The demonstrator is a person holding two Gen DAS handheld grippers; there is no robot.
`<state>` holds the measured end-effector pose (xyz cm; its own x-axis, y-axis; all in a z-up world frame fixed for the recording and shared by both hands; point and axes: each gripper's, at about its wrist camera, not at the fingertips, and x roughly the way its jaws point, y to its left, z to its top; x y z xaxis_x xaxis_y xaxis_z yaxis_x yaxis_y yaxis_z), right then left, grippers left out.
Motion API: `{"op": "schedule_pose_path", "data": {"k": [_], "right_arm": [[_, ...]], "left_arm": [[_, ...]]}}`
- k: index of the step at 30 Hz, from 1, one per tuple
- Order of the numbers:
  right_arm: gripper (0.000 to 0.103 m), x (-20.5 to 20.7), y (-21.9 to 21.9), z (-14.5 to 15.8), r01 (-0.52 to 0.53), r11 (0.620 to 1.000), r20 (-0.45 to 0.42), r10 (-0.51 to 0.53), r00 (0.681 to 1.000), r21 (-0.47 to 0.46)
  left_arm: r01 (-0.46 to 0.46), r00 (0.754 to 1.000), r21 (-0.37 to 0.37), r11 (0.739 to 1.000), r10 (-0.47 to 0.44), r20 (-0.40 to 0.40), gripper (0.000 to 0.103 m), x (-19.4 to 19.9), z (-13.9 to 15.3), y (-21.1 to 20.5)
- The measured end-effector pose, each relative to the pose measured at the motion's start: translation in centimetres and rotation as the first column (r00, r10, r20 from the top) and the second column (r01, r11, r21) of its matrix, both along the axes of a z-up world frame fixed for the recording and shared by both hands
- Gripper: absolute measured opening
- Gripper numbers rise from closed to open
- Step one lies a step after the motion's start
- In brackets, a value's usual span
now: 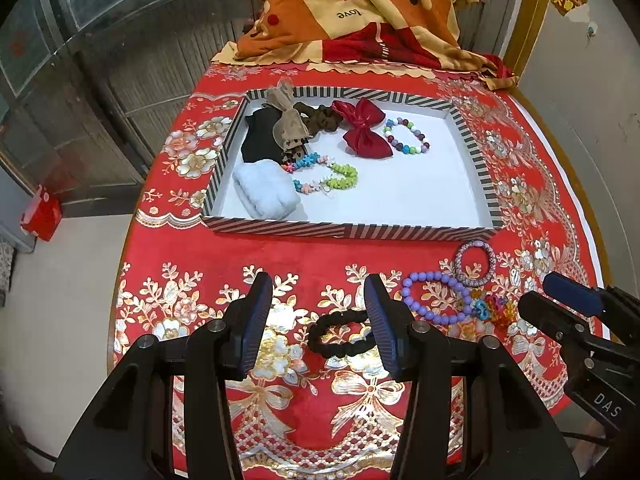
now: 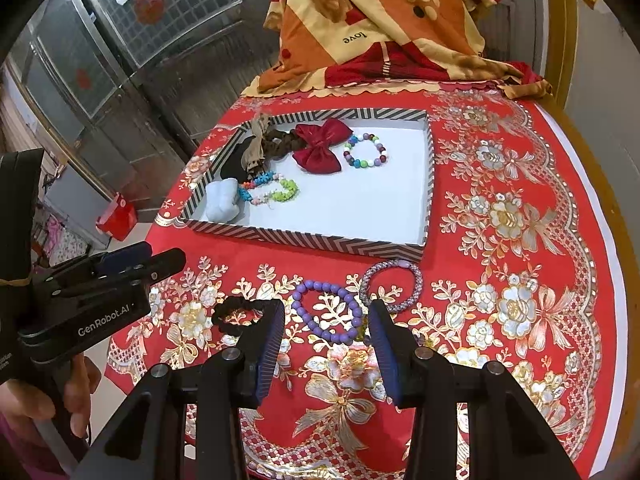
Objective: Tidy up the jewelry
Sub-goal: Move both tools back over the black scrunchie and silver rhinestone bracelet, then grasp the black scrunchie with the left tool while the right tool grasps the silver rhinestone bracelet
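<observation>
A striped tray (image 1: 280, 230) (image 2: 304, 238) with a white floor holds a red bow (image 1: 362, 128), a multicolour bead bracelet (image 1: 406, 136), a flower-bead necklace (image 1: 324, 174), a white scrunchie (image 1: 266, 192) and darker hair pieces. On the red cloth in front lie a black scrunchie (image 1: 340, 334) (image 2: 234, 314), a purple bead bracelet (image 1: 432, 298) (image 2: 328, 312), a pink woven bangle (image 1: 474, 262) (image 2: 394, 284) and a small colourful bead piece (image 1: 494, 308). My left gripper (image 1: 318, 320) is open above the black scrunchie. My right gripper (image 2: 326, 344) is open above the purple bracelet.
A folded orange and red blanket (image 1: 360, 20) lies at the table's far end. The red floral cloth (image 1: 280, 400) covers the table. A red box (image 1: 42, 212) stands on the floor at the left. The table edge runs along the right.
</observation>
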<state>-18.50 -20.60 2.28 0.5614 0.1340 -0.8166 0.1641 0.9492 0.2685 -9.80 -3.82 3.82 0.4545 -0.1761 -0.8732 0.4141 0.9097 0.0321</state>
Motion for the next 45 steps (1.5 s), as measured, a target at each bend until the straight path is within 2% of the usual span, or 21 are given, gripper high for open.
{"op": "schedule_pose_path", "data": {"k": [4, 8, 15, 20, 25, 31, 34, 40, 45], "right_arm": [[0.041, 0.1, -0.2, -0.2, -0.001, 1.0, -0.004, 0.001, 1.0, 0.003], [0.041, 0.1, -0.6, -0.6, 0.009, 1.0, -0.017, -0.009, 1.0, 0.004], [0.042, -0.3, -2.3, -2.1, 0.037, 0.999, -0.06, -0.036, 0.998, 0.014], [0.042, -0.4, -3.0, -3.6, 0.042, 0.999, -0.102, -0.041, 0.994, 0.01], [0.042, -0.2, -3.7, -5.3, 0.044, 0.999, -0.141, -0.042, 0.989, 0.007], [0.042, 0.8, -5.3, -6.5, 0.061, 0.998, -0.159, -0.059, 0.986, 0.012], [0.042, 2.0, -6.2, -7.1, 0.084, 0.996, -0.156, -0.081, 0.984, 0.012], [0.042, 4.4, -6.7, -8.7, 0.06, 0.998, -0.182, -0.062, 0.981, -0.018], [0.042, 5.5, -6.9, -9.6, 0.05, 0.998, -0.191, -0.057, 0.98, -0.043]], "left_arm": [[0.001, 1.0, -0.006, 1.0, -0.001, -0.012, 0.047, 0.2, -0.1, 0.0], [-0.007, 0.998, -0.047, 0.999, 0.004, -0.058, 0.047, 0.8, -0.3, 0.7], [-0.024, 0.981, -0.095, 0.995, 0.005, -0.193, 0.047, 2.5, -2.4, 2.8], [0.042, 0.961, -0.091, 0.995, -0.065, -0.27, 0.047, 2.0, -4.5, 2.5], [0.095, 0.95, -0.057, 0.994, -0.108, -0.293, 0.047, 1.5, -6.2, 2.2], [0.077, 0.939, -0.051, 0.996, -0.09, -0.331, 0.054, 2.4, -7.8, 2.5], [0.077, 0.938, -0.04, 0.996, -0.086, -0.335, 0.055, 2.6, -8.1, 2.4], [0.107, 0.941, 0.004, 0.994, -0.1, -0.324, 0.056, 2.6, -8.8, 1.4], [0.098, 0.946, 0.038, 0.994, -0.081, -0.313, 0.056, 3.1, -9.5, 0.5]]}}
